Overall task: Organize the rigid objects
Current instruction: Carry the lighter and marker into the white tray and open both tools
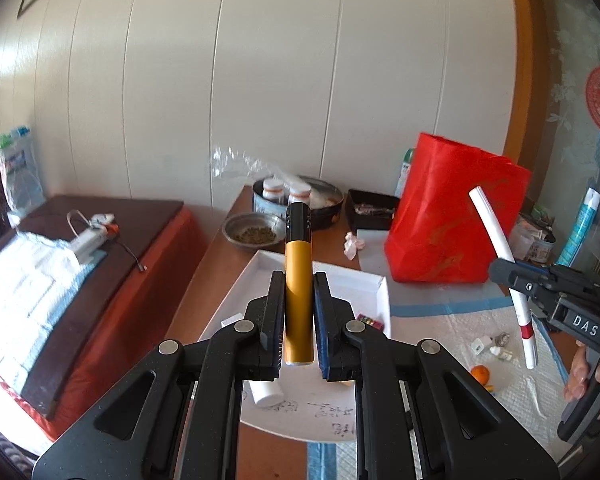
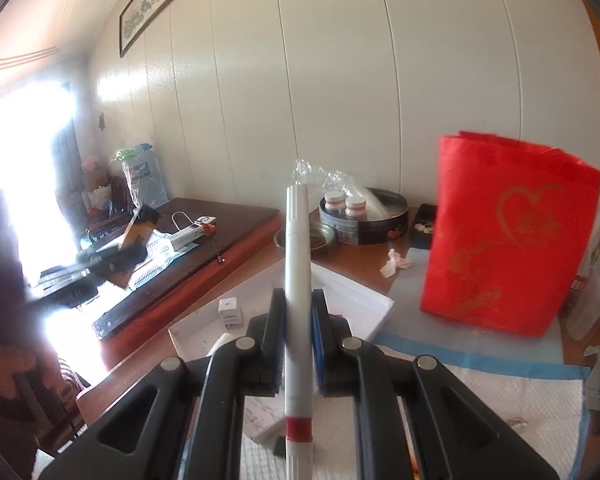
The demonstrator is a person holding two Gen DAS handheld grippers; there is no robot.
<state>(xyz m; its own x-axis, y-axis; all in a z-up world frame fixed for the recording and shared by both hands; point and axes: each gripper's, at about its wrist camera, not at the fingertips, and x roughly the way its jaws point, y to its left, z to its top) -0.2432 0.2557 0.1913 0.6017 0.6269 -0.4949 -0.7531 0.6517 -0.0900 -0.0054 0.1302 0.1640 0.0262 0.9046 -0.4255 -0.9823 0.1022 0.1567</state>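
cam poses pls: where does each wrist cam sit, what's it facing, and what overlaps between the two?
Left wrist: rides the left gripper, facing the wall over the white tray; fingers clamp the yellow-and-black stick; right gripper and a hand show at right.
Right wrist: rides the right gripper, facing the same wall; fingers clamp the white pen.
Shared: red bag, round tin, tray.

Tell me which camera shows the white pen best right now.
Left wrist: the white pen shows end to end, clamped in the right gripper. The right wrist view sees it foreshortened along the fingers.
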